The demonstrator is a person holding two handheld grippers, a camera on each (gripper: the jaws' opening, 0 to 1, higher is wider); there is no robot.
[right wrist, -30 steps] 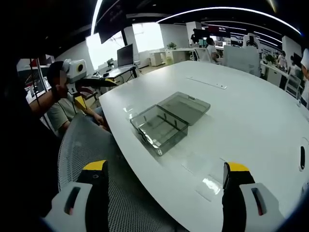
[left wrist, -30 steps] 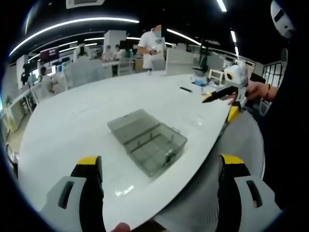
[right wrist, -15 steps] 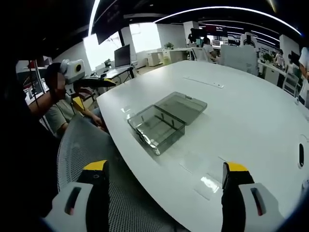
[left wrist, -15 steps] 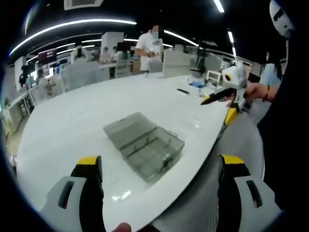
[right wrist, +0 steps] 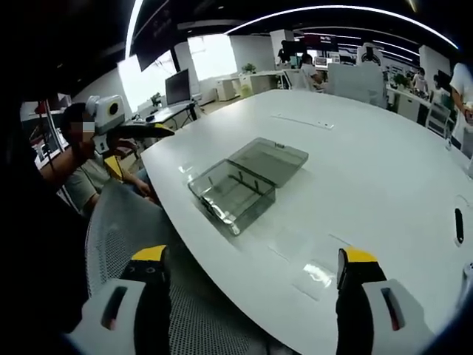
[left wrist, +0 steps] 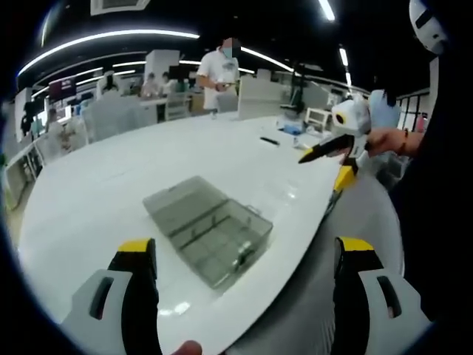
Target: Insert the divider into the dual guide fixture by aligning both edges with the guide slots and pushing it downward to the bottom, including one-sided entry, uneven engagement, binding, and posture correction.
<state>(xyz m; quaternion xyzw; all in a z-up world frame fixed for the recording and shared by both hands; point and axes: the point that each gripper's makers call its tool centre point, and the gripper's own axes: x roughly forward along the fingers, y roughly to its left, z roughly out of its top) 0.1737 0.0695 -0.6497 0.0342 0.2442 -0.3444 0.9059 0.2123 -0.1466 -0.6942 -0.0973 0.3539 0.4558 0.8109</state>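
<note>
With both hand-held grippers, left [left wrist: 244,277] and right [right wrist: 250,285], wide open and empty above the table [right wrist: 384,177], I risk knocking the box [right wrist: 236,185] on approach.

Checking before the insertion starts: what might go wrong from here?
The clear box sits near the table edge, so a downward push may slide it off. Thin clear sheets beside it are hard to see and grasp. Both tongs, left and right, are open, holding nothing.

Divider slots inside the smoky box [left wrist: 209,228] too small to tell.
</note>
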